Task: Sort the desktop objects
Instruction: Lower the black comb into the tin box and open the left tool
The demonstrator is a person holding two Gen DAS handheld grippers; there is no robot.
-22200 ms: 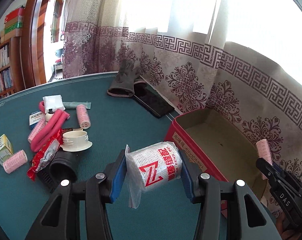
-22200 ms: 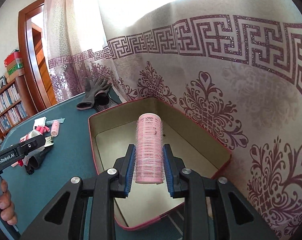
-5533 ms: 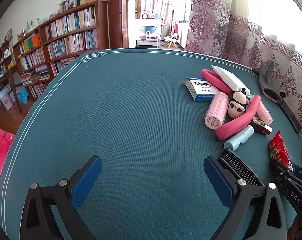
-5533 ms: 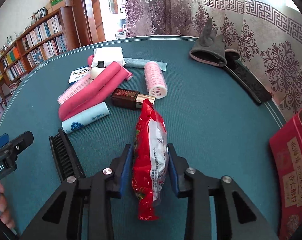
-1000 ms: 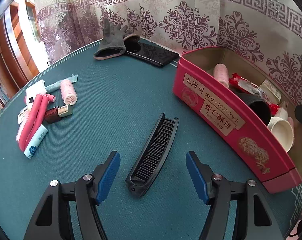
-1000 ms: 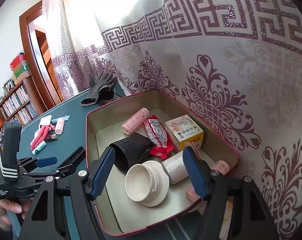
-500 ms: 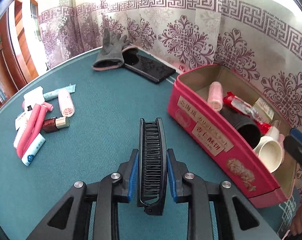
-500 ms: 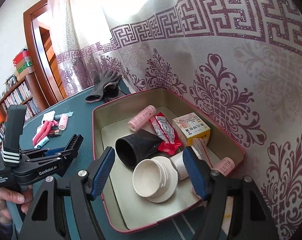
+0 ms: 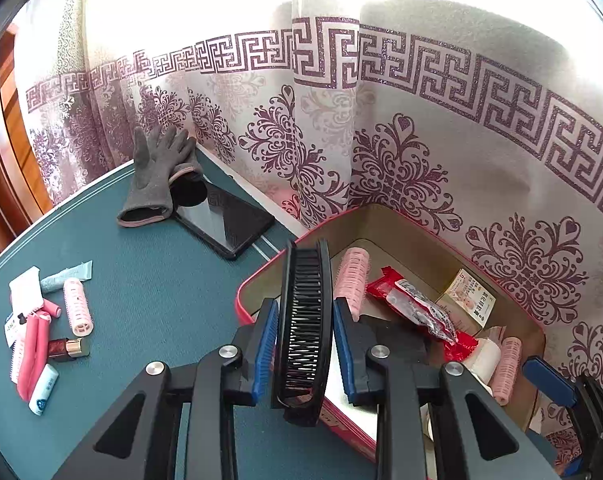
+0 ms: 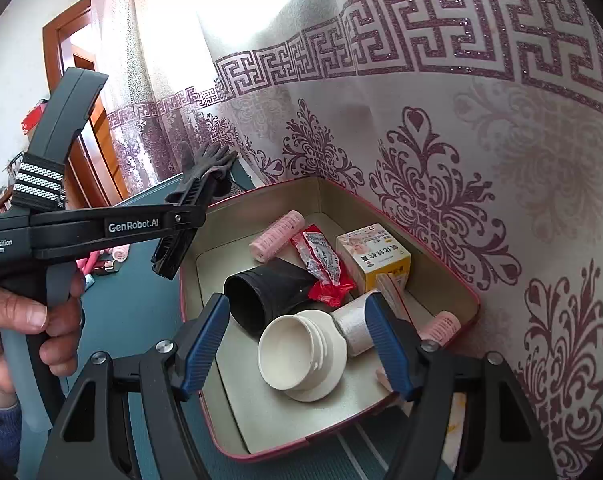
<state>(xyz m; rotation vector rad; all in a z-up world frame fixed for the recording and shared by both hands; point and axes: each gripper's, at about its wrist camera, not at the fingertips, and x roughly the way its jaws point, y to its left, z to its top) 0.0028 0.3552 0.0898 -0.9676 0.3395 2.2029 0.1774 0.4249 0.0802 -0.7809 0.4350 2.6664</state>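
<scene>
Nearest to me, my left gripper [image 9: 304, 340] has the black comb [image 9: 304, 320] between its pads; the jaws are easing open a touch, yet the comb looks held, standing along the fingers and raised off the bench [image 9: 149, 304], over the near left rim of the red box [image 9: 257, 280]. My right gripper [image 10: 297, 340] hangs above the box with its jaws standing wide and nothing between them. By my reckoning the sorting is well past halfway: inside the box I count a white lid [image 10: 301, 354], a black cup [image 10: 261, 292] on its side, a red snack packet [image 10: 321, 264], a small yellow carton [image 10: 373, 258], a white roll [image 10: 353, 326] and several pink hair rollers [image 10: 277, 236]. Left on the bench, further out to the left, lie pink foam rods [image 9: 31, 352], a pale tube [image 9: 44, 388], a lipstick [image 9: 67, 347], one more roller [image 9: 77, 306] and some small packets. Farthest, by the curtain [image 9: 381, 140], a grey glove [image 9: 157, 176] and a dark tablet [image 9: 225, 220]; whether those belong in the box I cannot say.
</scene>
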